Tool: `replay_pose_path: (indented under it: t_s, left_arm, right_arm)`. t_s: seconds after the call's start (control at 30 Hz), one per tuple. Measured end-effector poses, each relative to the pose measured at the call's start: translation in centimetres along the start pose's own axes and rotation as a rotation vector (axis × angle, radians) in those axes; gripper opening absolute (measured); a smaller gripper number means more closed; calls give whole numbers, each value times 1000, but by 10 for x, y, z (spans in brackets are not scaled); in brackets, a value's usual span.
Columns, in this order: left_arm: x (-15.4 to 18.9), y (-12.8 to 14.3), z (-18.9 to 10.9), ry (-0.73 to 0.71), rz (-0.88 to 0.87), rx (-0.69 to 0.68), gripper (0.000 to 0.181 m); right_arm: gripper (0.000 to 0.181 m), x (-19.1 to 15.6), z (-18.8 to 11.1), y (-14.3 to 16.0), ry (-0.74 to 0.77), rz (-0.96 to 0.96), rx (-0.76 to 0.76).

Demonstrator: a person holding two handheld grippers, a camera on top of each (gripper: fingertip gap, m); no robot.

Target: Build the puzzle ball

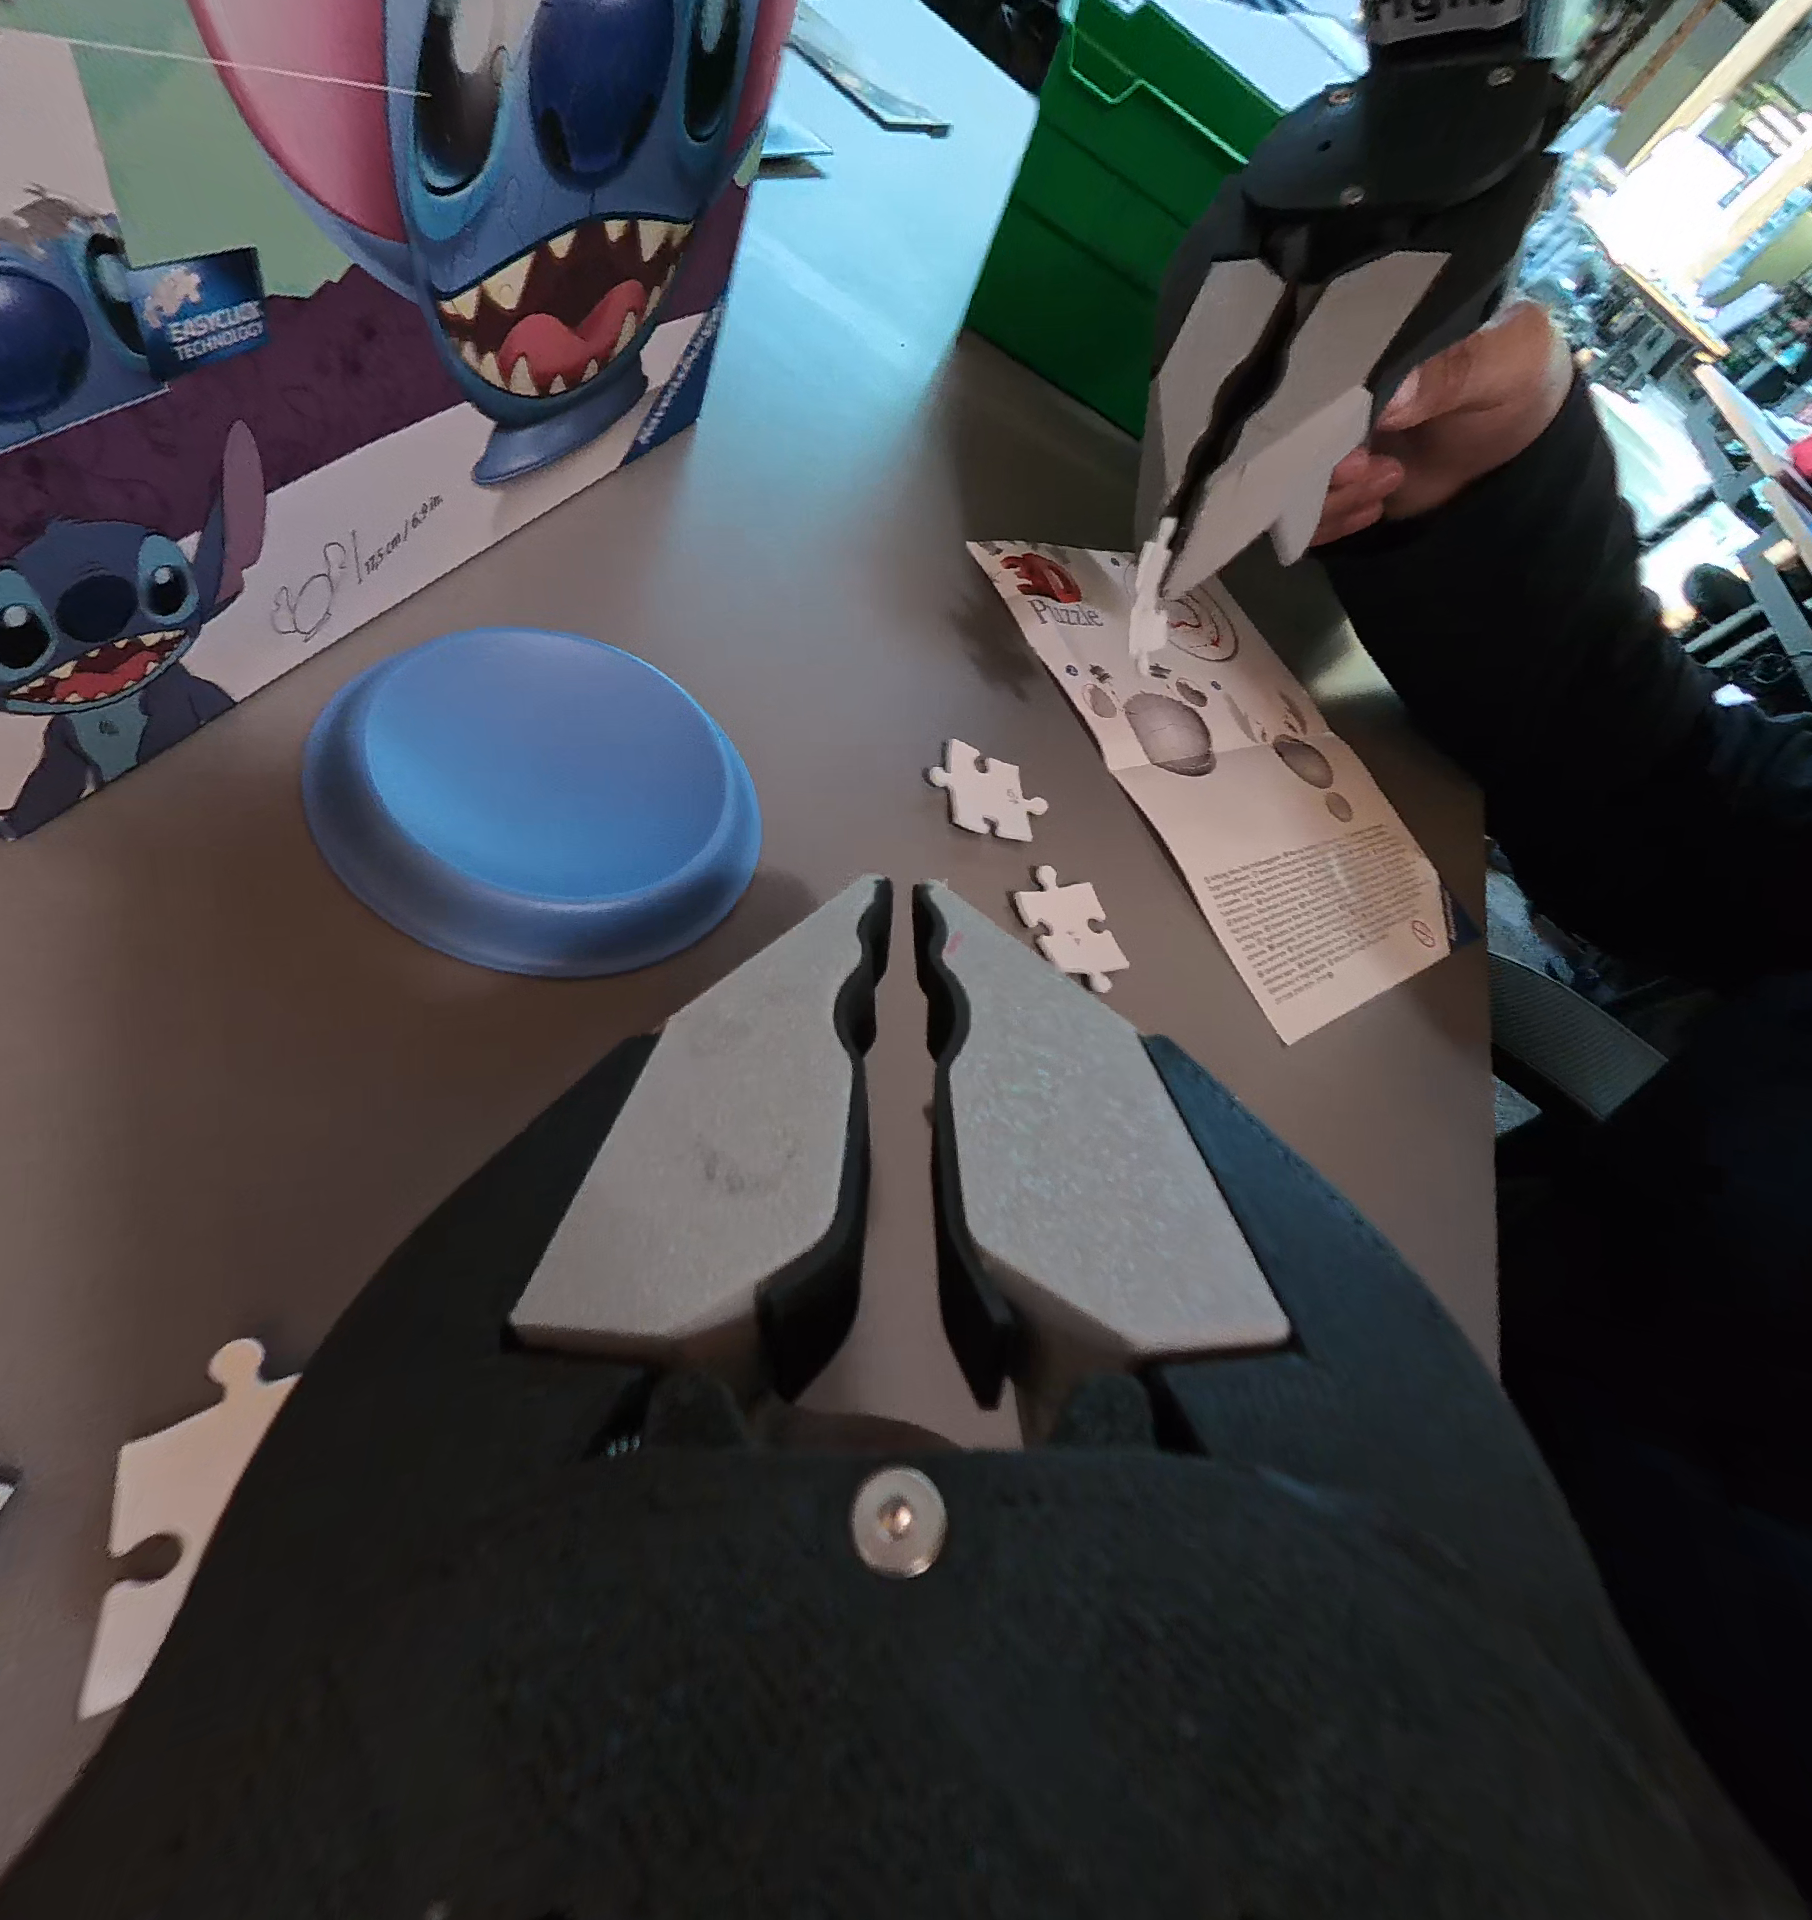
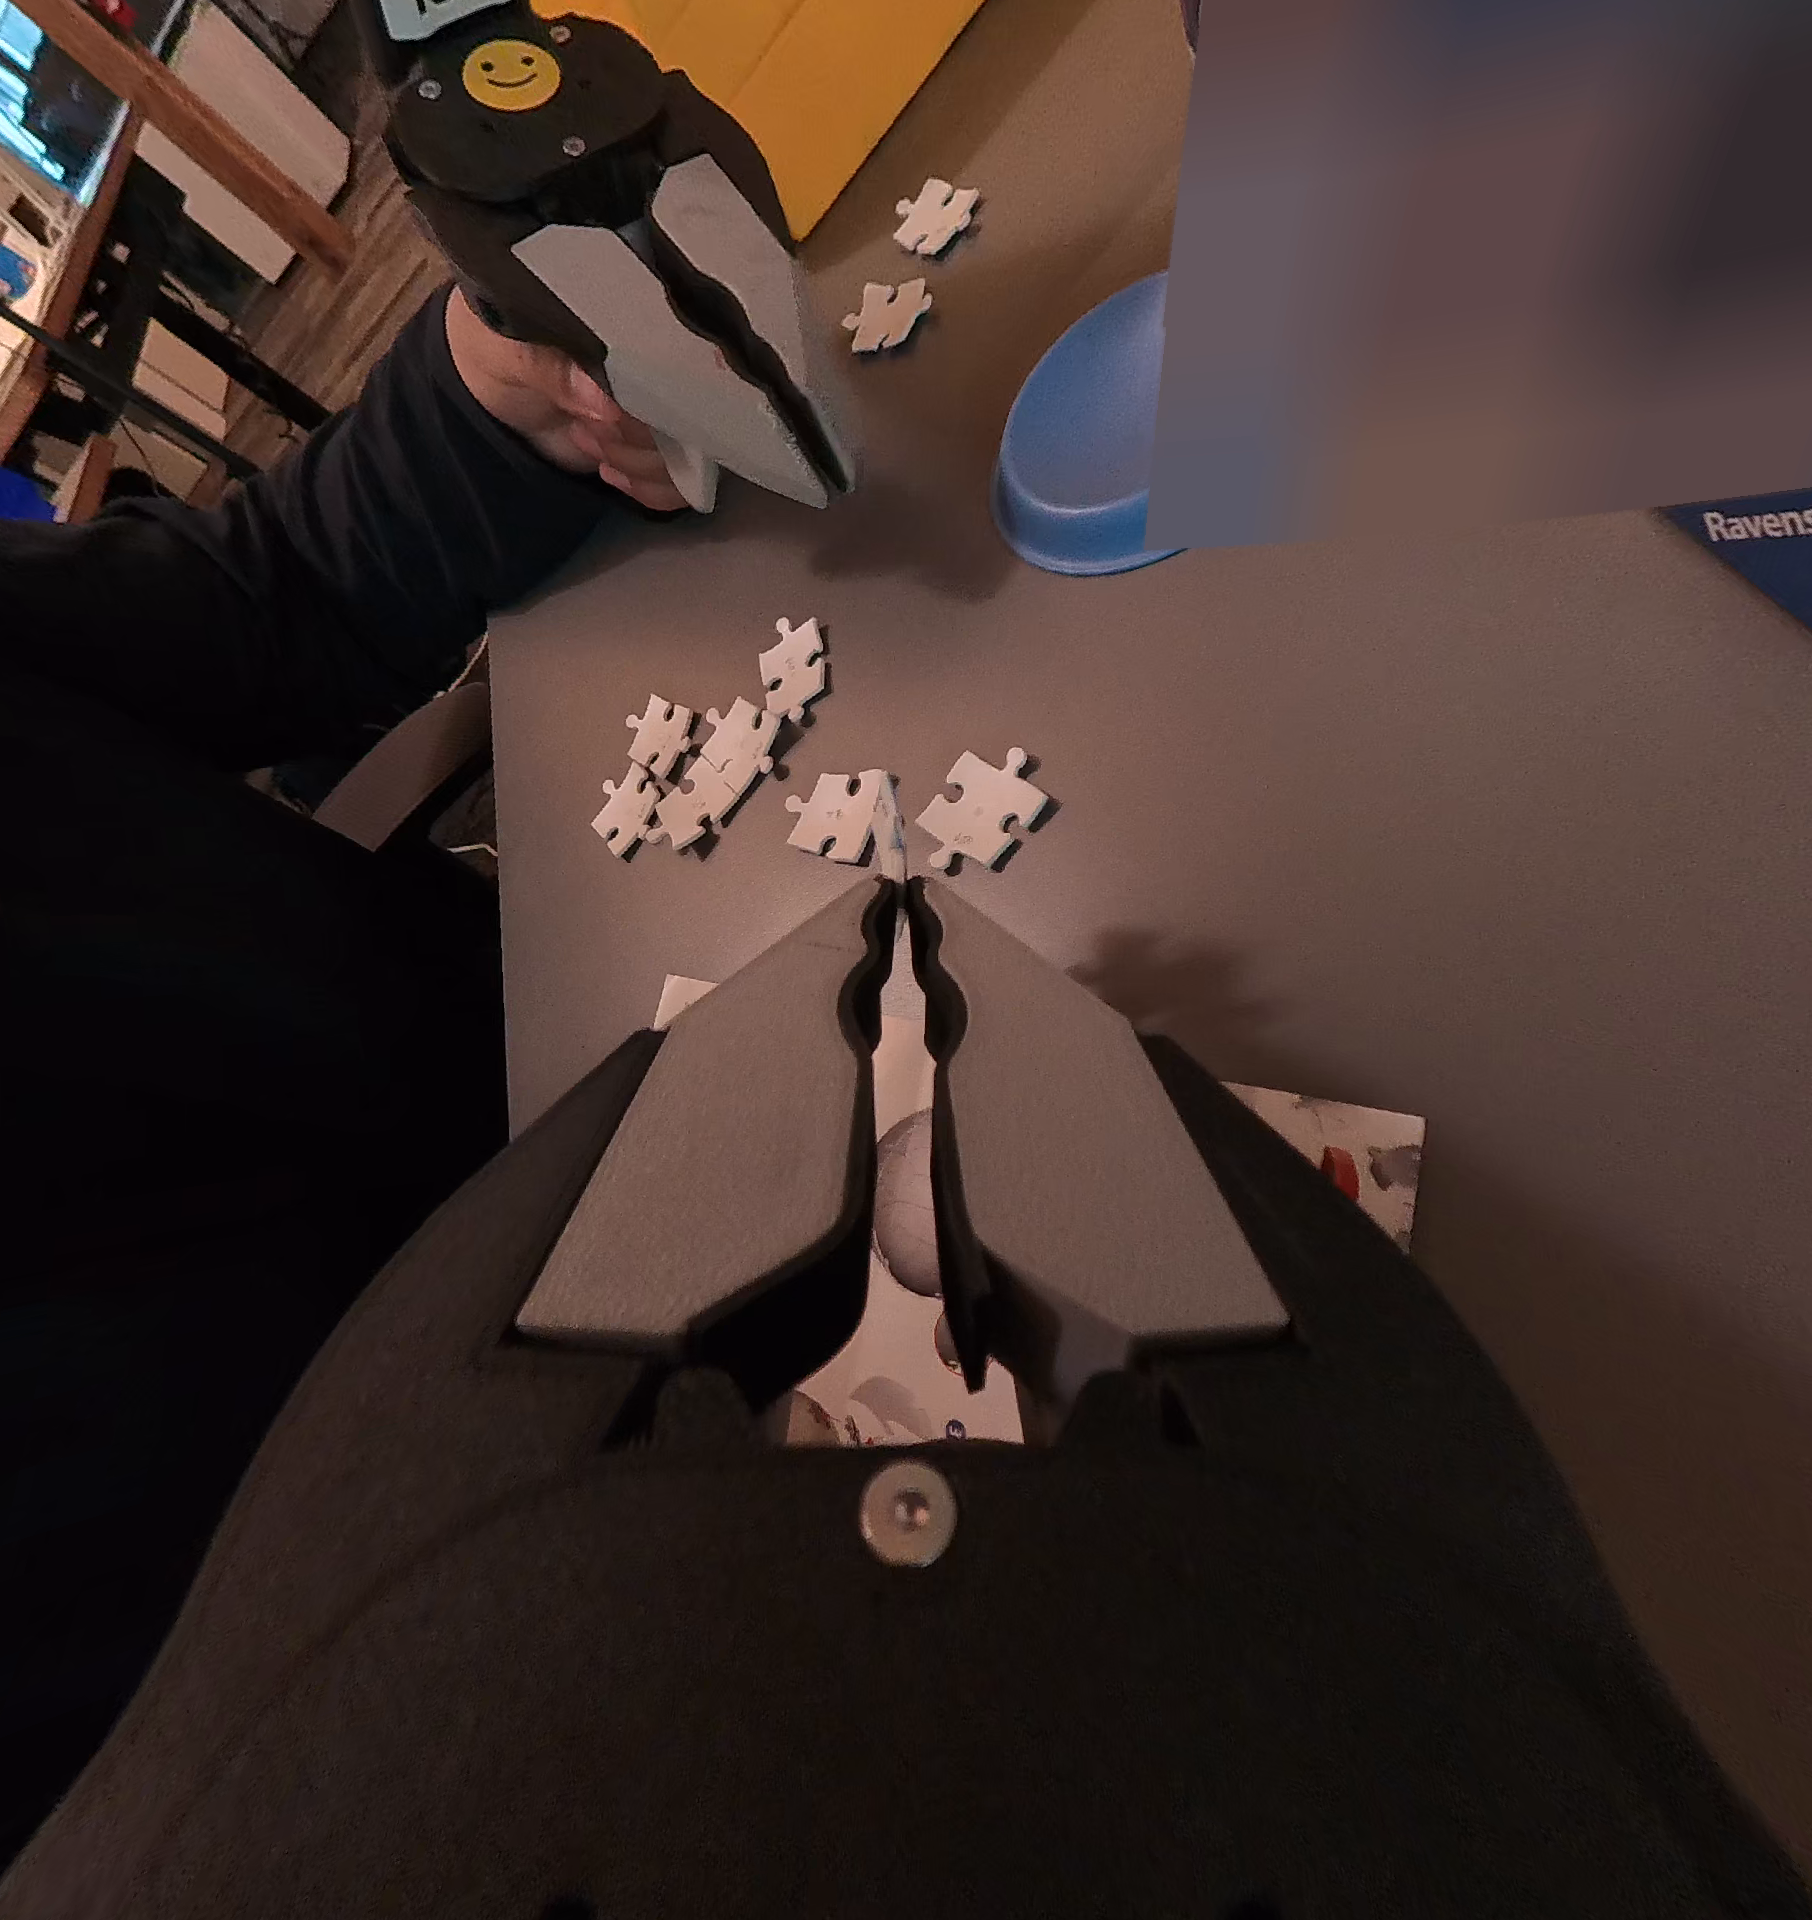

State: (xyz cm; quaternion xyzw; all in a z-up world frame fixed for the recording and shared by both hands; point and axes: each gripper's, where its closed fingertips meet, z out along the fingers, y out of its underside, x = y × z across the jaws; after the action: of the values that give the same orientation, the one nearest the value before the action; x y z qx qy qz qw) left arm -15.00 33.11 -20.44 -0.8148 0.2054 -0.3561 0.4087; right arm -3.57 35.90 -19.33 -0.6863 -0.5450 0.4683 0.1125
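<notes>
My right gripper [image 2: 900, 883] is shut on a white puzzle piece [image 2: 893, 823], seen edge-on at its tips. In the left wrist view the right gripper [image 1: 1167, 540] holds this piece [image 1: 1149, 603] upright above the instruction leaflet [image 1: 1286, 821]. My left gripper [image 1: 902, 896] is shut and empty, low over the table beside the blue round stand [image 1: 533, 800]. It also shows in the right wrist view [image 2: 829, 473]. Two loose white pieces [image 1: 985, 784] [image 1: 1073, 925] lie just ahead of it. Several more pieces [image 2: 694, 774] lie near the table edge.
The printed puzzle box [image 1: 258, 364] stands at the back left. A green crate [image 1: 1110, 208] is behind the table. More white pieces [image 1: 185, 1507] lie at the lower left. A yellow box [image 2: 829, 83] and the person's dark sleeves [image 2: 258, 582] border the table. My hands' fingertips stand some 12 cm from each other.
</notes>
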Motion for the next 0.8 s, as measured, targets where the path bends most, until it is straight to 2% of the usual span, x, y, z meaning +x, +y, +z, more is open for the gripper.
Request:
replay_pose_path:
  t_s: [0.13,0.33,0.8]
  left_arm:
    - [28,6,1,117,100,-39,0]
    - [56,19,5,158,319,-90,0]
    - [52,17,3,154,286,-87,0]
  right_arm:
    - [0,-2,3,3,-10,-2,-21]
    - [0,-1,9,9,-20,10,-54]
    - [0,-2,11,12,-29,12,-68]
